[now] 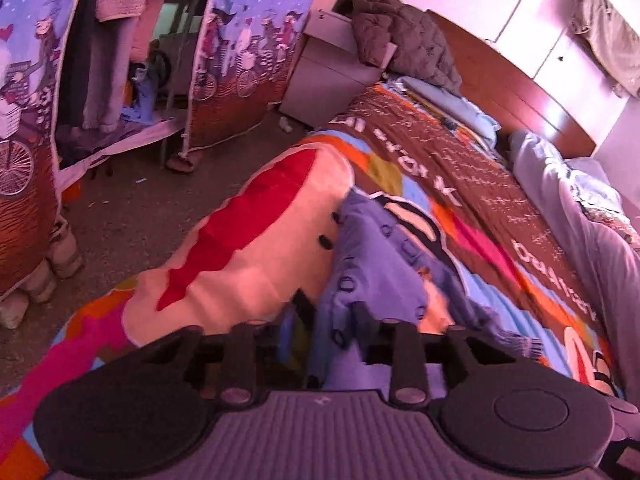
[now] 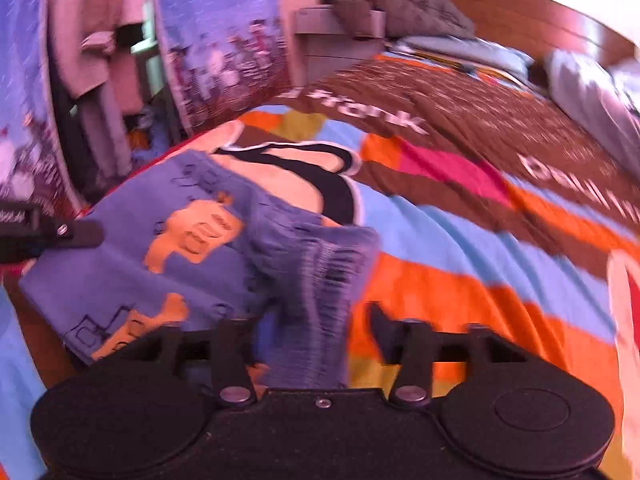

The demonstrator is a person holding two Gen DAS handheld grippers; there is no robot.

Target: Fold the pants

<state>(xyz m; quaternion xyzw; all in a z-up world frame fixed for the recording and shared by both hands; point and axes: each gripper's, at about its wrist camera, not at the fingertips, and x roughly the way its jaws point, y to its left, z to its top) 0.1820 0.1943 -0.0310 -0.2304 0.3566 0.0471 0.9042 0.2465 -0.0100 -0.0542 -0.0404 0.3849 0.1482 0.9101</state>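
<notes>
Nearest the lens in the left wrist view: left gripper (image 1: 330, 308), black, fingers apart, with a fold of the pants (image 1: 372, 264) rising between them. Pads do not look pressed on the cloth, though the picture is smeared there, so contact is hard to confirm. Right gripper (image 2: 320, 328) in its own view has fingers spread wide; the ribbed waistband edge of the pants (image 2: 328, 276) runs down between them, nearer the left-hand finger (image 2: 236, 344) and clear of the right-hand finger (image 2: 380, 328). Not clamped.

Pants are blue-purple with orange patches and dark outline prints, lying bunched and partly folded on the bedspread (image 2: 480, 240), near the bed's floor-side edge. Bedspread is a loud mix of brown, orange, light blue, magenta, with white lettering. In the right wrist view the left gripper's tip (image 2: 80, 234) enters from the left edge, over the pants' far left side; touching or not, cannot tell.

Background: grey quilted jacket (image 1: 404, 40) heaped on a bedside cabinet (image 1: 328, 80), wooden headboard (image 1: 500, 80), grey bedding (image 1: 560, 184) at the far side, printed fabric wardrobe (image 1: 248, 52) with hanging clothes. Right view heavily motion-blurred.
</notes>
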